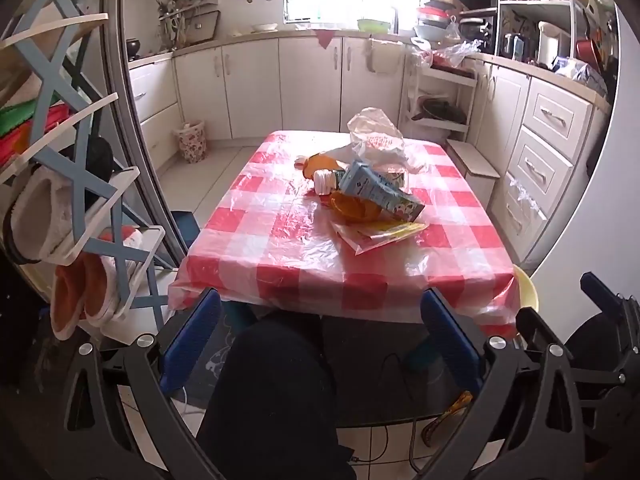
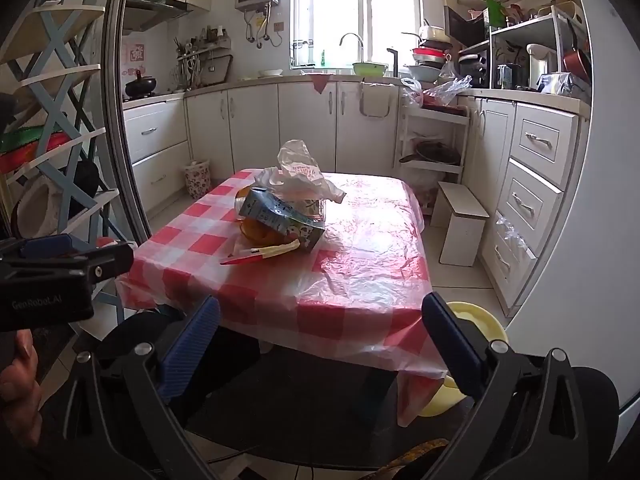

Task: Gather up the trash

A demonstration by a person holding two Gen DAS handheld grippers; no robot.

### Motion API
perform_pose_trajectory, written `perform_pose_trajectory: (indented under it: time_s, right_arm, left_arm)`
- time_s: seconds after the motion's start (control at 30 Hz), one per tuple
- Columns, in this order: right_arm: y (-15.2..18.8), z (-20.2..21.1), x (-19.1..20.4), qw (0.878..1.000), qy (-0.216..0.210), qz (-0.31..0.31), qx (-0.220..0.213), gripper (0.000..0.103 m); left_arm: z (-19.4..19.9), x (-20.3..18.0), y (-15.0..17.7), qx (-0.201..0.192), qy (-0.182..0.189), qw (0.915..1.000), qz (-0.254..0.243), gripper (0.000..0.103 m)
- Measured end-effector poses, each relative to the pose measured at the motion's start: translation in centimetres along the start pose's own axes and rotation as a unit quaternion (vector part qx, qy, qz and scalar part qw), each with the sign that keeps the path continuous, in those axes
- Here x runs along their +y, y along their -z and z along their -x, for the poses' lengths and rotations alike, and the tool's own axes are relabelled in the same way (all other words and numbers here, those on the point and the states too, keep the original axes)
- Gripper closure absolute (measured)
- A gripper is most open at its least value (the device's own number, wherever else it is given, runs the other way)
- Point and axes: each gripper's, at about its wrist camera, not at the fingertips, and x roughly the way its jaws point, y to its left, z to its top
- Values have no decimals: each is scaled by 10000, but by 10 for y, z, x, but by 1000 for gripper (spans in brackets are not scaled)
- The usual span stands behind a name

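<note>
A pile of trash lies on the red-and-white checked table (image 1: 280,248) (image 2: 360,280): a blue drink carton (image 1: 380,192) (image 2: 280,216), an orange plastic bottle (image 1: 320,166) with a white cap, an orange bowl-like piece (image 1: 352,208), a flat yellow and red wrapper (image 1: 380,234) (image 2: 260,254), and a crumpled clear plastic bag (image 1: 376,136) (image 2: 300,172). My left gripper (image 1: 320,336) is open and empty, short of the table's near edge. My right gripper (image 2: 320,340) is open and empty, at the near edge, right of the left gripper.
White kitchen cabinets (image 1: 308,84) line the back and right. A floral waste basket (image 1: 191,140) stands on the floor at the back left. A blue rack with shoes (image 1: 80,216) is at the left. A small white stool (image 2: 460,224) and a yellow stool (image 2: 476,324) stand right of the table.
</note>
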Motion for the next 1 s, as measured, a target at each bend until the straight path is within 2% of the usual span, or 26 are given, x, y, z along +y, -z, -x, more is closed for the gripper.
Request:
perform_pose_trajectory:
  time_s: [0.3, 1.0]
  right_arm:
    - [-1, -4, -8, 9998, 45, -123, 143, 6]
    - [-1, -3, -9, 9998, 37, -127, 141, 6]
  left_arm:
    - [4, -1, 0, -88, 55, 9999, 14, 7]
    - [0, 0, 0, -29, 15, 10000, 38, 7]
